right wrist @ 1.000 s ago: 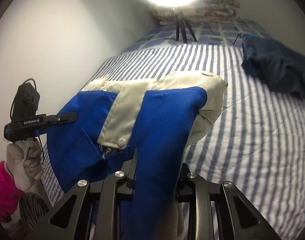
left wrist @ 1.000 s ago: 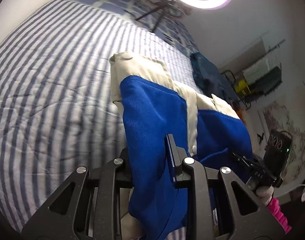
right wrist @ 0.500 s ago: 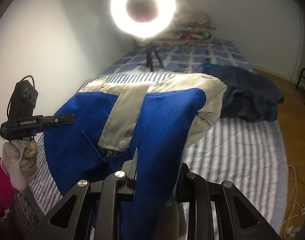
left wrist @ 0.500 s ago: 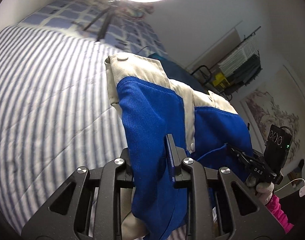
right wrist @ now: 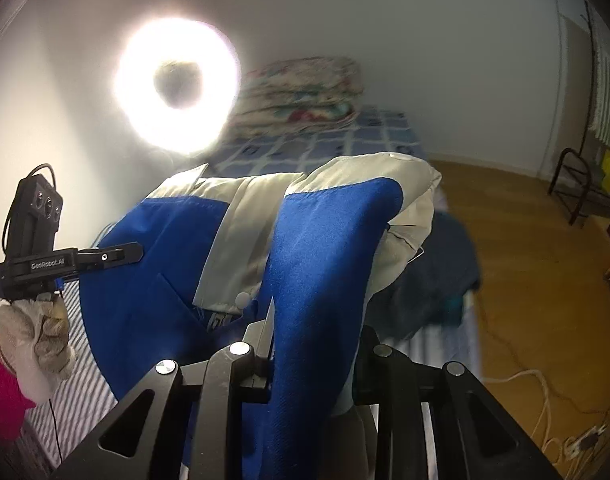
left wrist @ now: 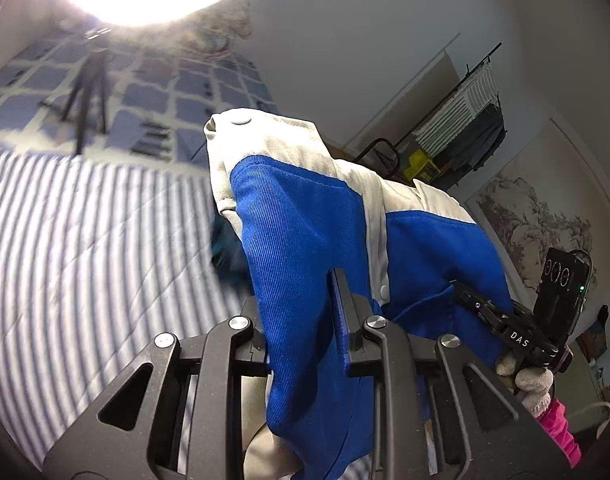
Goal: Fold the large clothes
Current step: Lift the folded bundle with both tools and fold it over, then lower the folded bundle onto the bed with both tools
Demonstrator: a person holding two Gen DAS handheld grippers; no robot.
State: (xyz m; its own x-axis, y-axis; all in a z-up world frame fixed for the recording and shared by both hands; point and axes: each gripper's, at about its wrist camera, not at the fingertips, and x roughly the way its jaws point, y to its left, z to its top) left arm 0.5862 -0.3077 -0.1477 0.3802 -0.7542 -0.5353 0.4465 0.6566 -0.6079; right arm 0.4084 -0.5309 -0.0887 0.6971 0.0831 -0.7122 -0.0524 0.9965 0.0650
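Observation:
A blue jacket with cream shoulders and placket point(left wrist: 297, 232) hangs in the air above the striped bed point(left wrist: 85, 240), stretched between both grippers. My left gripper point(left wrist: 301, 320) is shut on a blue fold of it, and cloth drapes over the fingers. In the left wrist view the right gripper point(left wrist: 465, 296) bites the jacket's far edge, held by a gloved hand point(left wrist: 533, 384). In the right wrist view the jacket point(right wrist: 329, 240) runs up between the jaws of my right gripper point(right wrist: 313, 332), which is shut on it. The left gripper point(right wrist: 121, 254) pinches the other edge at the left.
A lit ring light point(right wrist: 177, 84) on a tripod point(left wrist: 89, 92) stands on the bed's far end by a folded quilt point(right wrist: 301, 92). A dark blue garment point(right wrist: 437, 280) lies on the bed's right side. Wooden floor point(right wrist: 525, 280) with cables and a clothes rack point(left wrist: 465, 120) lie to the right.
Both grippers have risen and swung along the bed toward its far end, carrying the jacket. The ring light looms larger and the floor has come into view. Both grips are unchanged.

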